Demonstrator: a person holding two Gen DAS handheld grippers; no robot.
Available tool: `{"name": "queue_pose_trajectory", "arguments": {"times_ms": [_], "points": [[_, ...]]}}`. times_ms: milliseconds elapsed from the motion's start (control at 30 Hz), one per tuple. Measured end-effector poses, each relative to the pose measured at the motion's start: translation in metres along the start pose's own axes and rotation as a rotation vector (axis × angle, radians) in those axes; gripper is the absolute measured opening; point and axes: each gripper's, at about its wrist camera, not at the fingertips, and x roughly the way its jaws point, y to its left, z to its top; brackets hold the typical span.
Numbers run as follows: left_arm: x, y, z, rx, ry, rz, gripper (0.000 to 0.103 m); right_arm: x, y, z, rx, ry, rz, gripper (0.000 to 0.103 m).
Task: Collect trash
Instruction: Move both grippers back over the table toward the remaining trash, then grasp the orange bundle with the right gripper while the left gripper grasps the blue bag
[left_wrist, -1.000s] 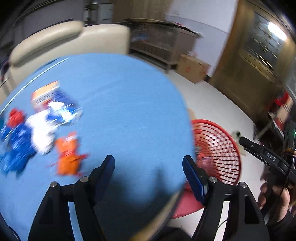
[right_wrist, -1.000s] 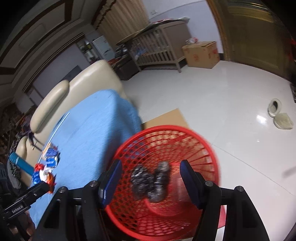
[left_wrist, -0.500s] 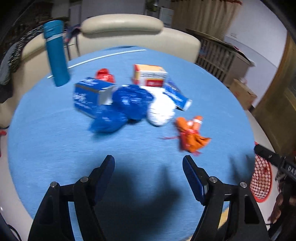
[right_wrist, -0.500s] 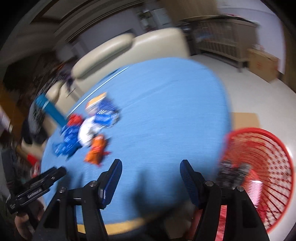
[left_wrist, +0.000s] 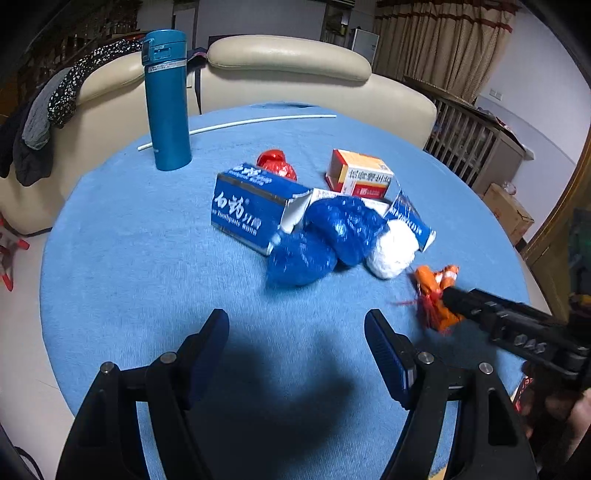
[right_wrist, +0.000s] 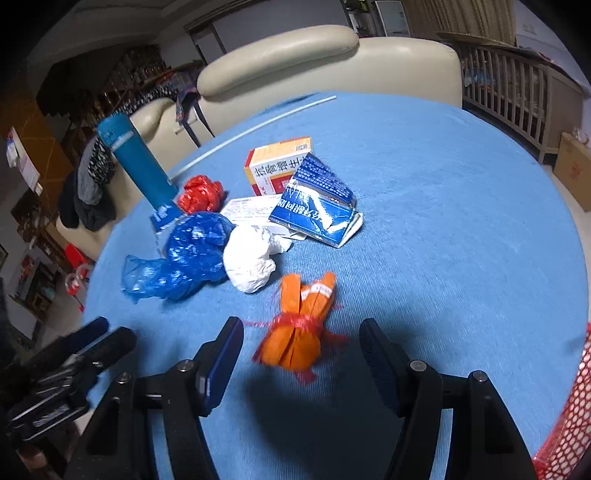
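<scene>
Left wrist view: my left claw (left_wrist: 297, 341) hangs over bare blue tablecloth (left_wrist: 147, 258), jaws about half spread, nothing between them. The trash pile sits ahead, well apart from the fingertips: blue toothpaste box (left_wrist: 255, 206), two blue plastic bags (left_wrist: 325, 240), white paper wad (left_wrist: 391, 251), red crumpled wrapper (left_wrist: 275, 164), orange-and-white medicine box (left_wrist: 360, 175). Orange bundle (left_wrist: 436, 295) lies to the right, with my right claw's black finger coming in over it. Teal flask (left_wrist: 166, 99) stands upright at the back; I judge it isn't trash. White rod (left_wrist: 236, 125) lies beyond it.

Right wrist view: my right claw (right_wrist: 301, 354) is also about half spread and empty. The orange bundle (right_wrist: 301, 321), tied with red string, lies on the cloth just ahead of the gap between the fingers, roughly centred, pads not touching it. I judge that's my next pick. Red mesh basket (right_wrist: 569, 417) shows only at the lower right edge, off the table.

Progress: a whole pile is left on the table, so most of the work remains as I read it. Basket contents can't be told from here.

View differences: only the right view shows the basket, a flattened blue carton (right_wrist: 317, 203) and a printed leaflet (right_wrist: 251, 210) under the pile. Only the left view shows the toothpaste box face clearly. The right view shows the bundle unobstructed; in the left view it's partly covered.
</scene>
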Motion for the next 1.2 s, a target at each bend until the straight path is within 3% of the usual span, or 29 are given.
{"name": "queue_pose_trajectory", "arguments": {"times_ms": [133, 200, 333, 533, 667, 800, 867, 900, 933, 1033, 1200], "points": [[0.007, -0.007, 0.016, 0.042, -0.014, -0.006, 0.079, 0.019, 0.004, 0.005, -0.013, 0.026, -0.025, 0.066], [0.016, -0.013, 0.025, 0.073, -0.006, -0.011, 0.082, 0.025, 0.004, 0.005, -0.016, 0.045, -0.025, 0.043], [0.032, -0.022, 0.045, 0.091, 0.004, -0.019, 0.082, 0.031, 0.004, 0.005, -0.038, 0.040, -0.034, 0.035], [0.051, -0.035, 0.065, 0.052, 0.032, -0.032, 0.083, 0.024, -0.002, -0.003, -0.024, 0.027, -0.006, 0.034], [0.067, -0.035, 0.073, -0.031, 0.069, -0.034, 0.082, 0.022, -0.003, -0.007, -0.027, 0.021, 0.004, 0.034], [0.092, -0.032, 0.074, -0.076, 0.139, 0.008, 0.082, 0.021, -0.005, -0.008, -0.023, 0.019, 0.017, 0.034], [0.091, -0.032, 0.073, -0.064, 0.122, 0.018, 0.066, 0.020, -0.006, -0.009, -0.021, 0.017, 0.024, 0.034], [0.091, -0.031, 0.072, -0.058, 0.122, 0.006, 0.046, 0.019, -0.008, -0.011, -0.019, 0.015, 0.028, 0.034], [0.090, -0.031, 0.072, -0.061, 0.129, -0.020, 0.041, 0.019, -0.008, -0.011, -0.018, 0.013, 0.031, 0.034], [0.082, -0.030, 0.070, -0.043, 0.116, -0.026, 0.033, 0.019, -0.008, -0.012, -0.016, 0.010, 0.034, 0.034], [0.062, -0.027, 0.058, -0.035, 0.088, -0.045, 0.030, 0.017, -0.008, -0.014, -0.009, 0.010, 0.051, 0.034]]}}
